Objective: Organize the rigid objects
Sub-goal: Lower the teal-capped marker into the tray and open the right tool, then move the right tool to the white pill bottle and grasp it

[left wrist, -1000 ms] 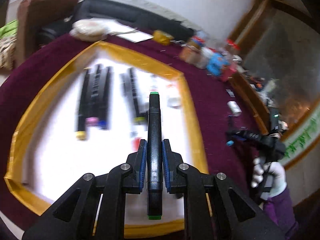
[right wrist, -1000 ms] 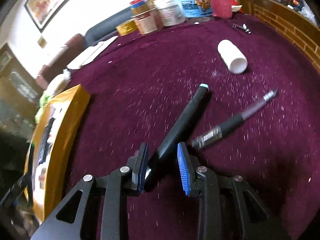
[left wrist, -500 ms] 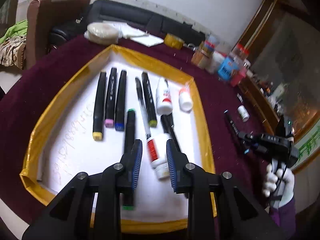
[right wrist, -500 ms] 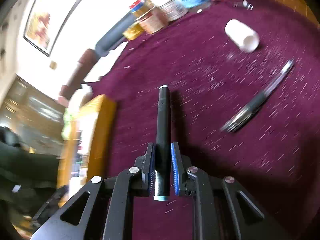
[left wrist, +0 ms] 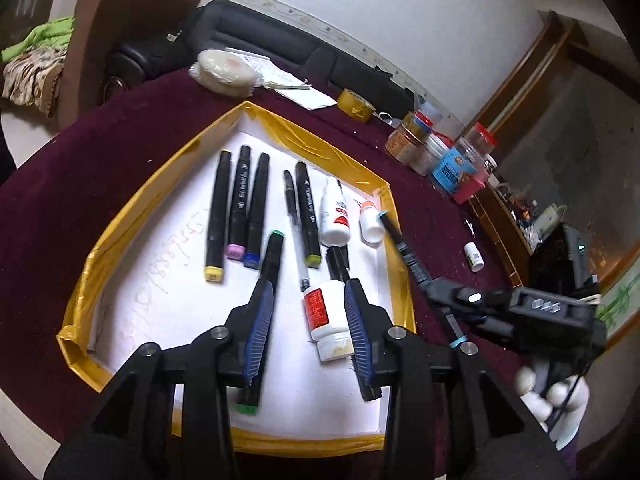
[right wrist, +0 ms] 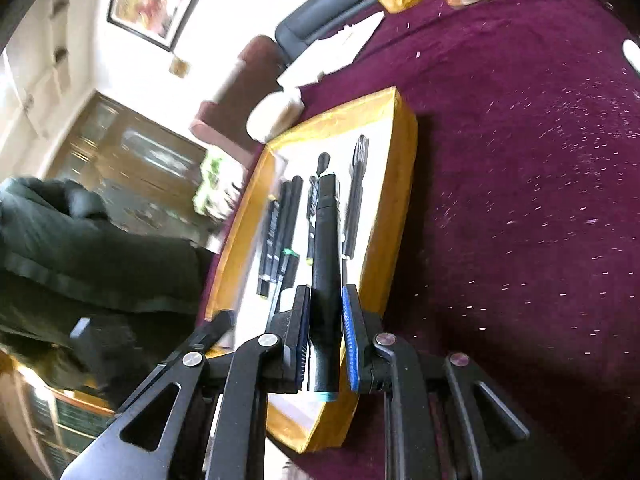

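Observation:
A yellow-rimmed tray [left wrist: 120, 216] with a white floor holds several black markers and white bottles in rows. My left gripper [left wrist: 308, 320] hovers low over its near end, jaws opening and pressing on nothing. A red-labelled white bottle [left wrist: 324, 316] lies in the gap between the fingers. The green-capped marker [left wrist: 268, 264] lies beside the left finger. My right gripper [right wrist: 326, 336] is shut on a black marker with a blue end cap [right wrist: 326, 264], held above the tray's right rim [right wrist: 396, 184]. That gripper [left wrist: 440, 292] and its marker [left wrist: 404, 248] also show in the left wrist view.
Dark red cloth [right wrist: 520, 200] covers the table. Jars [left wrist: 448, 156], a tape roll [left wrist: 354, 106], papers [left wrist: 296, 88] and a round white packet [left wrist: 224, 72] stand along the far edge. A small white bottle [left wrist: 474, 256] lies right of the tray. A gloved hand [left wrist: 552, 392] holds the right gripper.
The left gripper let go of the green-capped marker, which now lies in the tray, and its jaws widened. The right gripper shut on the blue-capped marker and carried it from the cloth to the tray.

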Demonstrator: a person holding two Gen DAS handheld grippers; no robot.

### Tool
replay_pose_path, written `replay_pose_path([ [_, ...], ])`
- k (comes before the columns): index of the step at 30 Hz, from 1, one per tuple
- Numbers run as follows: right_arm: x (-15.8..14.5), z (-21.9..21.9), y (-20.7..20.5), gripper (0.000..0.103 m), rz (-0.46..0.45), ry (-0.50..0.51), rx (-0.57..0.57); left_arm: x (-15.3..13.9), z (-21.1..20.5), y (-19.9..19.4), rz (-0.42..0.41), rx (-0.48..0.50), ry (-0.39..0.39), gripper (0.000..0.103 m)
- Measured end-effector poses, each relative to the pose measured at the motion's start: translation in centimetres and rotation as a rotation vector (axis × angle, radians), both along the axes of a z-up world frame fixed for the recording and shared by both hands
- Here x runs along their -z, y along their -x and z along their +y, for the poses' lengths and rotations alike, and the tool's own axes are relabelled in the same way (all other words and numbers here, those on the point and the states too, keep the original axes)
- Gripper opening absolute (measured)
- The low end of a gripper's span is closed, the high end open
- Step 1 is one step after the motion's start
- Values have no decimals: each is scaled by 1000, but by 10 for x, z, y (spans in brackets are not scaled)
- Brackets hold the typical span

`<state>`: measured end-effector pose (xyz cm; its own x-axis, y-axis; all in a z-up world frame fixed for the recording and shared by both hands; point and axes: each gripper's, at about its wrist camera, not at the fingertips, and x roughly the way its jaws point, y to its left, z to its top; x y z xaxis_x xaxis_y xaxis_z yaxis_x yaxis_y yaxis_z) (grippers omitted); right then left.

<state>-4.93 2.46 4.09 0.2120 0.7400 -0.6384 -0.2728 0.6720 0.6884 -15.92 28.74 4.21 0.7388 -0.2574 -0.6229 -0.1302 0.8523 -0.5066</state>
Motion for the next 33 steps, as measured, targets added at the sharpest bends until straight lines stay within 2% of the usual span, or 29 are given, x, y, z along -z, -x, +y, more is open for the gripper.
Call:
replay_pose_path([
  [2,2,13,0,15,-5,49,1,2,7,3,-2,-13,10,36],
  [5,-5,25,5,15,-67,120,0,5,16,6,-1,-35,18,47],
  [9,-11,30,8,16,-112,155,3,5,18,7,-6,-36,25,47],
  [12,-19,13,7,16,-154,157,19,-1,12,9,-27,-24,5,47],
  [15,-29,-33,3,24,-219,183,109,-10,-3,14,-62,8,-28,51],
  [17,-33,-68,-5,36,-241,209,197,-17,-17,16,-93,55,-50,52],
  [21,-31,-155,-23,38,-244,286,407,-29,-65,17,-137,213,-90,58],
  [25,-24,-235,-36,38,-207,336,569,-30,-113,12,-119,341,-124,58],
  [28,-18,-267,-52,38,-186,344,615,-27,-141,7,-82,408,-136,58],
  [33,-14,-268,-101,38,-191,355,565,-26,-168,3,-31,433,-175,58],
])
